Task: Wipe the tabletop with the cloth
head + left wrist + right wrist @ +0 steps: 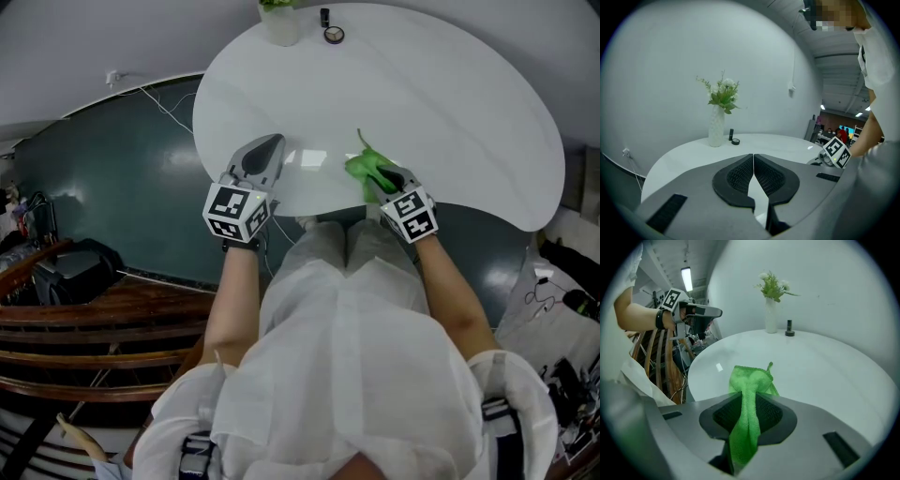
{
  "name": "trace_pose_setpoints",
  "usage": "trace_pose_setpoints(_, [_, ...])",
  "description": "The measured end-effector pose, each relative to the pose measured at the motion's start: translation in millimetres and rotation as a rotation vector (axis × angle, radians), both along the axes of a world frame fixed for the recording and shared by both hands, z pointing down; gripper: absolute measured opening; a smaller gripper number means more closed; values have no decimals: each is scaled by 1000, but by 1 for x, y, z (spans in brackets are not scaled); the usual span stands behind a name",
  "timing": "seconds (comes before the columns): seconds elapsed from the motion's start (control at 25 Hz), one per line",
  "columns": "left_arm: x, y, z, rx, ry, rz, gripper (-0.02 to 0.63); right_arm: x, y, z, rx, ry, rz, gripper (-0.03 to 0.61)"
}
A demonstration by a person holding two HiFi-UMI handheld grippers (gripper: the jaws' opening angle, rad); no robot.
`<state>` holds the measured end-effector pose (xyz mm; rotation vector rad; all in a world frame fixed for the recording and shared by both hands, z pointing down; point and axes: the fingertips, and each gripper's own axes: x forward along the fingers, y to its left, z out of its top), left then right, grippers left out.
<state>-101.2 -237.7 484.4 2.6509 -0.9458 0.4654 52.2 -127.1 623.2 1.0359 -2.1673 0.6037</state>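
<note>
A green cloth (367, 167) lies bunched on the near edge of the white oval tabletop (441, 103). My right gripper (382, 178) is shut on it. In the right gripper view the cloth (747, 401) runs between the jaws and spreads onto the tabletop (825, 371) ahead. My left gripper (267, 150) hovers over the table's near left edge, jaws shut with nothing between them. In its own view the left gripper (753, 161) points across the table toward the vase.
A white vase with flowers (279, 21) (717, 124) (771, 310) stands at the table's far edge, beside a small dark bottle (324, 16) and a round lid (334, 36). Wooden furniture (84, 328) and cables lie on the left. Clutter sits on the floor at right (562, 300).
</note>
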Motion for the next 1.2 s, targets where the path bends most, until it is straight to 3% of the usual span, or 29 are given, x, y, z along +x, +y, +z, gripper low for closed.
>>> trace_pose_setpoints(0.2, [16, -2, 5, -4, 6, -19, 18, 74, -6, 5, 8, 54, 78, 83])
trace_pose_setpoints(0.32, [21, -3, 7, -6, 8, -36, 18, 113, -13, 8, -6, 55, 174, 83])
trace_pose_setpoints(0.44, [17, -5, 8, -6, 11, -62, 18, 122, -24, 7, -16, 68, 206, 83])
trace_pose_setpoints(0.88, [-61, -33, 7, -4, 17, -223, 18, -46, -119, 2, 42, 88, -162, 83])
trace_pose_setpoints(1.2, [-123, -36, 7, -7, 28, -326, 18, -126, -199, -8, 78, 123, -204, 83])
